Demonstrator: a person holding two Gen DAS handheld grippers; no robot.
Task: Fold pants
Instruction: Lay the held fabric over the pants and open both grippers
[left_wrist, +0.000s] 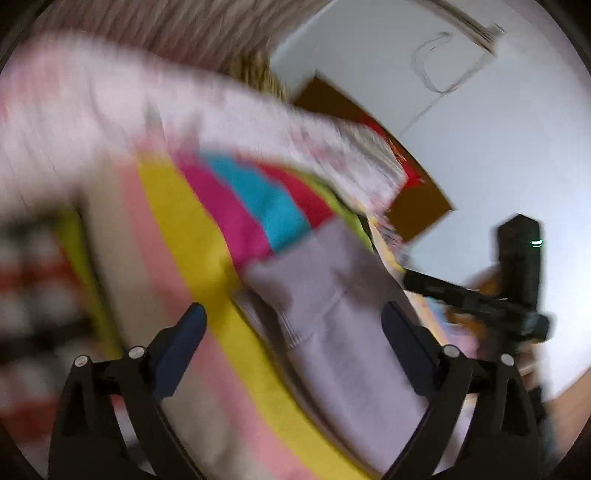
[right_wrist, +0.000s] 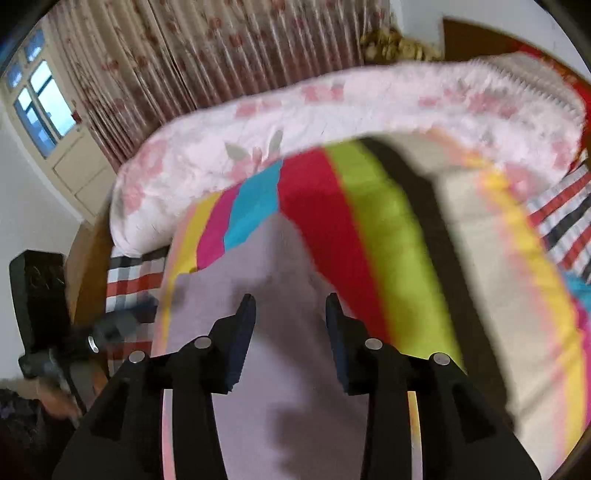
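The pale lilac pants (left_wrist: 343, 332) lie flat on a bed covered with a striped sheet (left_wrist: 177, 221) of yellow, magenta, blue, red and green. My left gripper (left_wrist: 293, 325) is open above the pants' edge, holding nothing. In the right wrist view the pants (right_wrist: 288, 369) spread under my right gripper (right_wrist: 290, 314), which is open with its jaws apart over the cloth. Both views are blurred by motion. The other gripper shows at the right of the left wrist view (left_wrist: 491, 302) and at the left of the right wrist view (right_wrist: 107, 332).
A rolled pink floral quilt (right_wrist: 332, 110) lies along the far side of the bed. Curtains (right_wrist: 221, 48) and a window (right_wrist: 40, 103) stand behind it. A plaid sheet (right_wrist: 125, 280) shows at the bed's edges. A white wall (left_wrist: 480, 147) is to the right.
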